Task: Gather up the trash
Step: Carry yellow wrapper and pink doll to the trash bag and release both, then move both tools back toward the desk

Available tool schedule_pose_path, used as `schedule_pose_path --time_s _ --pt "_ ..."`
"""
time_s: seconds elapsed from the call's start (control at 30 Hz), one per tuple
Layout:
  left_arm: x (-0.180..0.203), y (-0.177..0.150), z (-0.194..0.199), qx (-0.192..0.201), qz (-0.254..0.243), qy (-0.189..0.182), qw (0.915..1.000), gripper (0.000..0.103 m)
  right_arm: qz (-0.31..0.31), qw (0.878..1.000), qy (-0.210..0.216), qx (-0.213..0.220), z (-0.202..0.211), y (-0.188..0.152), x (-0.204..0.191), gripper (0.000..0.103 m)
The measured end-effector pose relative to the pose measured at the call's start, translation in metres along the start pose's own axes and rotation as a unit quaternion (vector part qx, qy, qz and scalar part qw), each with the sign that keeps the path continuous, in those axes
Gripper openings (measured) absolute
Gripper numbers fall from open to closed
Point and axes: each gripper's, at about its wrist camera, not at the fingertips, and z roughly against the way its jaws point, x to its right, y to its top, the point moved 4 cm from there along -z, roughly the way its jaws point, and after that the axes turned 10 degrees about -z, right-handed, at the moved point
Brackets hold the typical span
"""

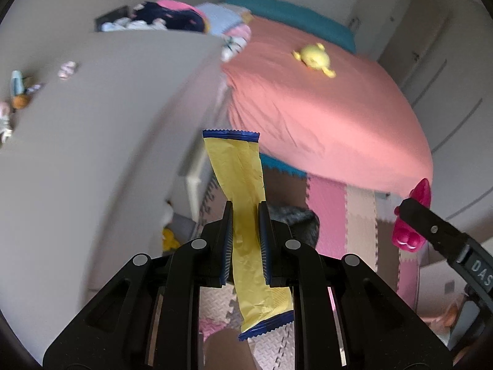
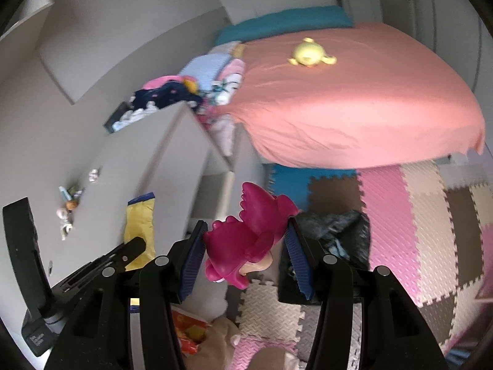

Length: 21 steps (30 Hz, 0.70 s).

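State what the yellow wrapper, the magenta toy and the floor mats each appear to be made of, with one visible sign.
Yellow wrapper: thin matte film or paper, judging by creases and serrated ends. Magenta toy: probably glossy moulded plastic, given smooth highlights. Floor mats: likely foam, with ribbed texture and interlocking toothed edges.

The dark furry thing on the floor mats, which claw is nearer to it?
Right. The right claw, holding the magenta toy, has the furry thing beside its fingertip; the left claw sits further over.
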Motion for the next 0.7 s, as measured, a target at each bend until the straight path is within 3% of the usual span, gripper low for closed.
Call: schedule_pose_path --time_s 0.27,0.33,0.37,0.4,0.7 --pt "0.058 -0.022 -0.064 -0.056 -0.043 -0.017 0.9974 0.016 -0.028 0.998 -0.051 -0.025 -0.020 -0.004 0.068 0.053" --pt "0.068 -0.028 -0.076 -0.068 -0.051 -0.033 0.9958 0.036 -0.034 0.996 -0.067 -0.040 -0.031 -0.004 0.078 0.057" --pt "0.071 -0.029 -0.082 -0.073 -0.055 -0.033 0.9953 0.079 -0.045 0.995 -0.075 -0.042 -0.036 -0.002 0.085 0.070" --pt "0.072 -0.029 -0.085 -0.075 -0.057 -0.022 0.9953 0.096 -0.052 0.995 -0.076 -0.038 -0.037 0.000 0.090 0.075" --pt "0.073 -0.019 -0.073 -0.041 -0.087 0.007 0.9954 0.097 -0.063 0.994 -0.084 -0.027 -0.040 0.007 0.102 0.077"
